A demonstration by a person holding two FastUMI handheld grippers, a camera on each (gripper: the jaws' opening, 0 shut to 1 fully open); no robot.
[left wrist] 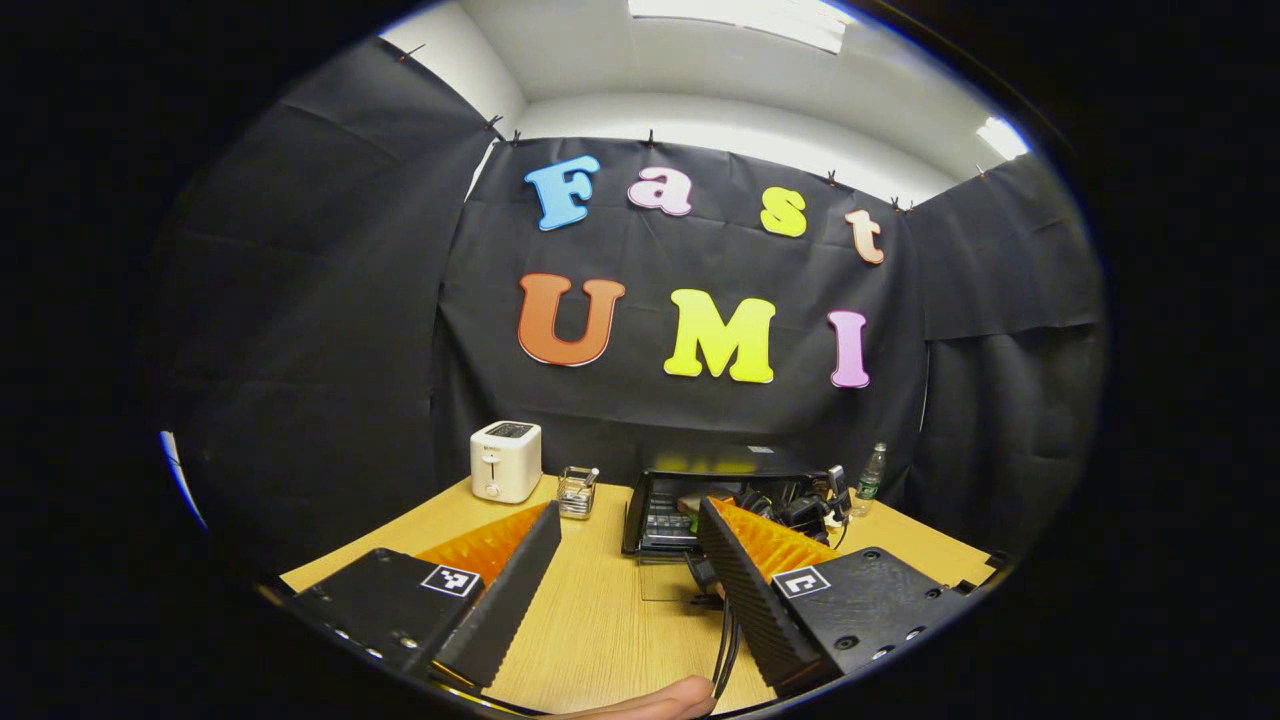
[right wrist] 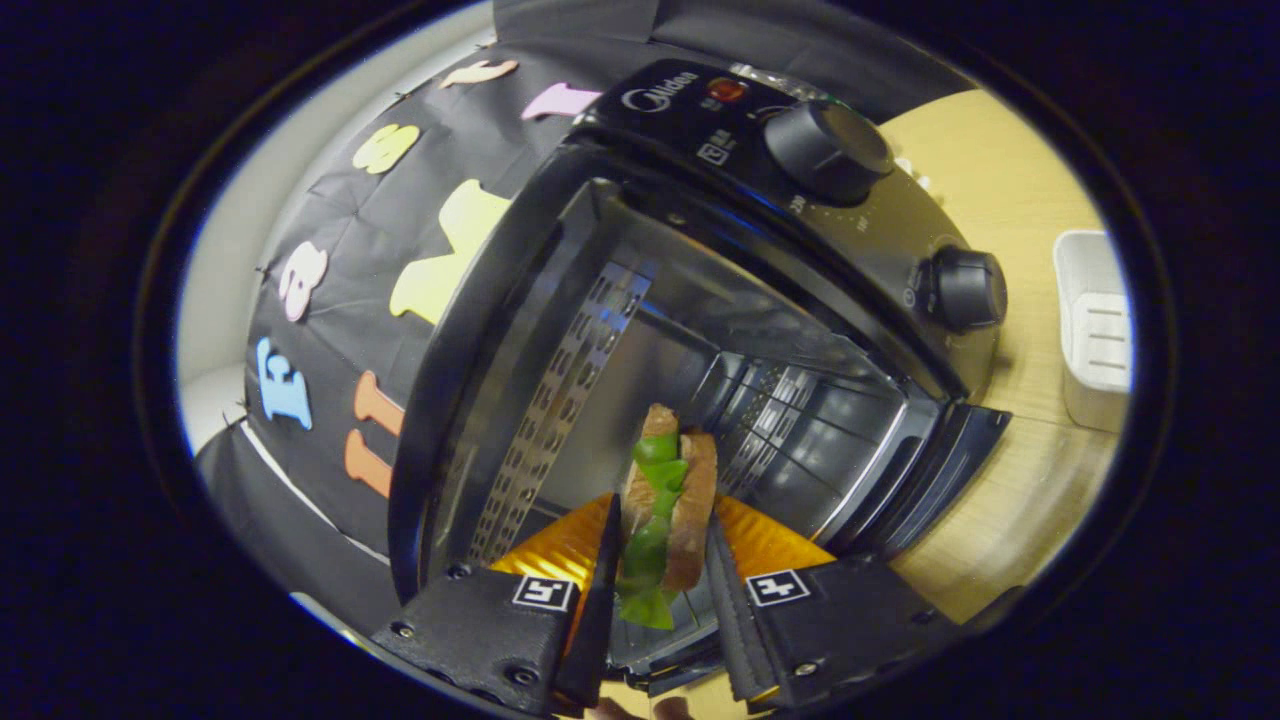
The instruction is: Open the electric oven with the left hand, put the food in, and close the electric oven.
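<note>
The sandwich [right wrist: 668, 500] is clamped by the right gripper [right wrist: 660, 590] at the oven [right wrist: 700, 330] mouth; soft and crushable, it is best pinched lightly across both bread faces. The left gripper [left wrist: 625, 600] is held open above the worktop [left wrist: 600, 620].

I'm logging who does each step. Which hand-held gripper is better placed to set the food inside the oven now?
The right. The right hand-held gripper is shut on the sandwich at the oven mouth, door open. The left hand-held gripper is open, holds nothing, and sits back over the table.

Left gripper view low over the desk [left wrist: 600, 620], facing the far wall, oven [left wrist: 690, 500] distant at 12 o'clock, right gripper view rolled sideways, close at the same oven's [right wrist: 700, 330] open mouth
</note>
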